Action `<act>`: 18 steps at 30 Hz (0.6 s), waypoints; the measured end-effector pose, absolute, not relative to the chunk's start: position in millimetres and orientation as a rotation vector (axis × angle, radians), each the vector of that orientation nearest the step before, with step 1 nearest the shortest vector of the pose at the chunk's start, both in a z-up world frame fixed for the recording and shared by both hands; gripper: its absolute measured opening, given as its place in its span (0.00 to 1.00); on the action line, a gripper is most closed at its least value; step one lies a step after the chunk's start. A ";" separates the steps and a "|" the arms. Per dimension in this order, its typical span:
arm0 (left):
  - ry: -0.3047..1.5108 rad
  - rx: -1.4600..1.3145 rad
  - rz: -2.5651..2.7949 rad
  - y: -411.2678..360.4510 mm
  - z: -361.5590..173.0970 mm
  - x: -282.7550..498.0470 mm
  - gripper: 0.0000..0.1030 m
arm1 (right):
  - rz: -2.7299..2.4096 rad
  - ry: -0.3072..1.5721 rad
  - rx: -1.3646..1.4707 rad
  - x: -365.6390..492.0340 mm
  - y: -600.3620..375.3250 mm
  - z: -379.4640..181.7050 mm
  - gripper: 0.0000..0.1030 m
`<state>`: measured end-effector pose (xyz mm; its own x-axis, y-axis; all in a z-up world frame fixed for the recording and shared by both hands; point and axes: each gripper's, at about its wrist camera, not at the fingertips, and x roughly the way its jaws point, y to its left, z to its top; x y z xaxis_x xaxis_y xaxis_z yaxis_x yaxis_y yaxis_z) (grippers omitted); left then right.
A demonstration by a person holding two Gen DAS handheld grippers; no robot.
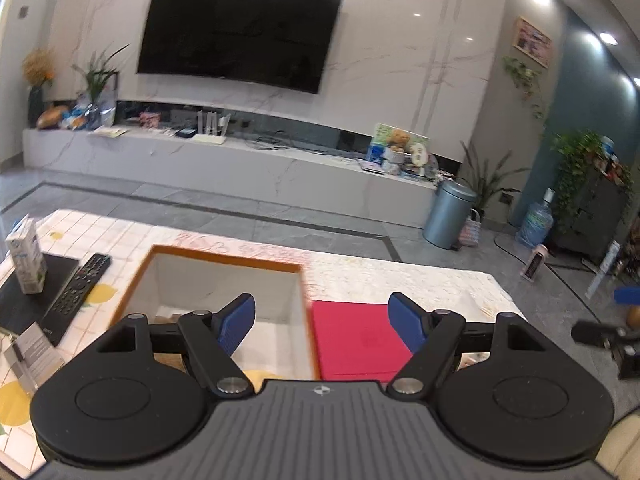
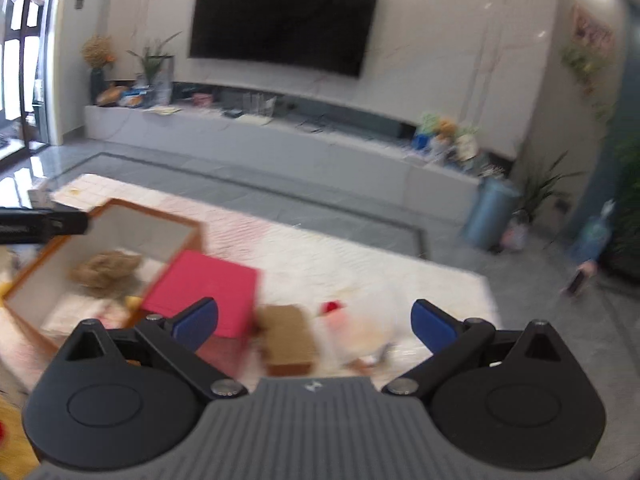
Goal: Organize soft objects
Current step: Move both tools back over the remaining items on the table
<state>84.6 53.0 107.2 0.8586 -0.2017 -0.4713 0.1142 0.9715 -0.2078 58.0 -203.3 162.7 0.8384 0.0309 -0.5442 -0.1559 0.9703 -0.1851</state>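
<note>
Brown plush toy (image 2: 105, 269) lies inside orange-rimmed box (image 2: 120, 216), on pale soft items at box bottom. Red square cloth (image 2: 208, 288) just beside box on its right, flat on surface (image 2: 360, 256). Brown block (image 2: 288, 340) and blurred pale soft item with red bit (image 2: 352, 328) near right tongs (image 2: 314, 322), which stand wide, empty. Left tongs (image 1: 322, 320) wide, empty, above box edge and red cloth. Remote (image 1: 78, 288) and milk carton (image 1: 26, 256) left of box. TV (image 1: 240, 32) on far wall.

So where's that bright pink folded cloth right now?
The pink folded cloth lies flat on the table, against the right side of the orange-rimmed box. In the right wrist view, a brown item sits just to its right.
</note>
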 end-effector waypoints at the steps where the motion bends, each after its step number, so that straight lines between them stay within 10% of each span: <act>1: 0.515 -0.161 -0.180 46.4 107.4 84.1 0.87 | 0.078 0.557 -0.226 57.0 -211.6 162.0 0.98; 18: 0.701 0.042 -0.320 -56.4 28.8 77.2 0.87 | 0.132 0.856 0.057 95.8 -268.5 21.9 0.98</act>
